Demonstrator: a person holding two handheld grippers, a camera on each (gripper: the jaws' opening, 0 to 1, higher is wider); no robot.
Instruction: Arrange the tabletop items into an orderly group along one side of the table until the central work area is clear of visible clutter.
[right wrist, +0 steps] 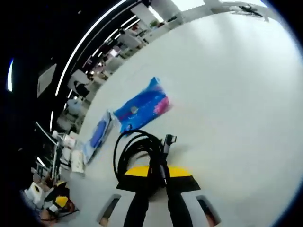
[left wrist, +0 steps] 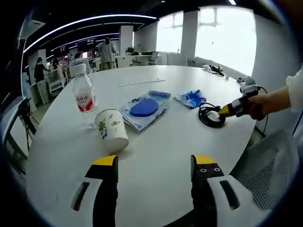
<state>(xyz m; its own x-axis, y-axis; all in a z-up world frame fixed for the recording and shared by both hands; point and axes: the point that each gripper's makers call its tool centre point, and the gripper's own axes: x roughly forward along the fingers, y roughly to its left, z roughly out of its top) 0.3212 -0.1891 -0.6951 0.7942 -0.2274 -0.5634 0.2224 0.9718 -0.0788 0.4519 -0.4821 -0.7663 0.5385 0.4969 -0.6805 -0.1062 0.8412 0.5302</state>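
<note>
Tabletop items sit spread over a round white table [left wrist: 156, 156]. Landmark: the paper cup [left wrist: 112, 130], lying on its side near the table's near edge in the left gripper view.

Just behind the cup and to its left, a water bottle [left wrist: 84, 96] stands upright, red label, white cap. Right of the cup, close by, lies a clear packet with a blue oval pad [left wrist: 145, 108] inside. Further right of the cup is a small blue wipes pack [left wrist: 191, 99]. Well right of the cup, near the table edge, is a coiled black cable [left wrist: 211, 115]. Far behind the cup, a thin white strip [left wrist: 141, 82] lies flat.

Left gripper [left wrist: 154, 163]: jaws wide apart, nothing between them, hovering over bare table on the near side of the cup, touching nothing.

Right gripper [right wrist: 152, 176]: in the right gripper view its yellow-tipped jaws are pressed together on the black cable [right wrist: 138, 150], the coil looping out ahead of the tips, plug end beside them. In the left gripper view this gripper [left wrist: 226, 109] comes in from the right, held by a hand [left wrist: 258, 105], its tip at the cable coil.

In the right gripper view the blue wipes pack [right wrist: 142, 106] lies just beyond the coil, with the pad packet [right wrist: 97, 136] further left.
</note>
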